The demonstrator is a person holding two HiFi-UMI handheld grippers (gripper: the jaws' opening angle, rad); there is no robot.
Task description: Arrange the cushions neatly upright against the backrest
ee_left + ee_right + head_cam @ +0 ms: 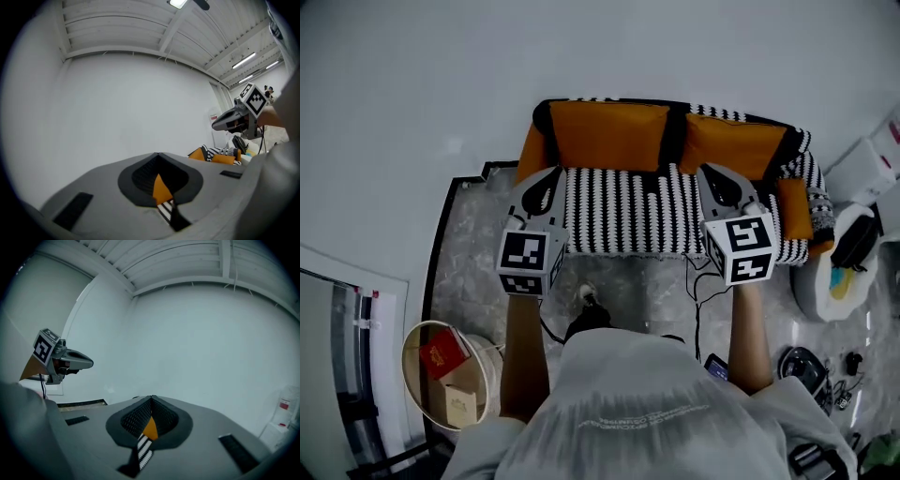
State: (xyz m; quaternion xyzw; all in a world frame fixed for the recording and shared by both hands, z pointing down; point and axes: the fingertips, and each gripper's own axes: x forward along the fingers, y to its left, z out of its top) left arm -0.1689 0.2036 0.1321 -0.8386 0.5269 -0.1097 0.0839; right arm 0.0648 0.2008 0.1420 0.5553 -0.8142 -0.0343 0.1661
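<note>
Both grippers hang in the air in front of the sofa (628,216), well apart from it. The left gripper (544,187) and the right gripper (719,183) each have the jaws pressed together on nothing; through the thin slit only the orange and stripes of the sofa behind are visible. The left cushion (607,136) and the right cushion (736,145) stand upright side by side against the backrest (717,113). A smaller orange piece (795,208) lies at the right end; I cannot tell if it is a loose cushion. I judge the arranging as nearly finished, so what is left is a correction. The right cushion seems a little slanted, so it is better to push its upper edge softly with the closed jaws, not to pinch the fabric, until it sits flat beside its neighbour
</note>
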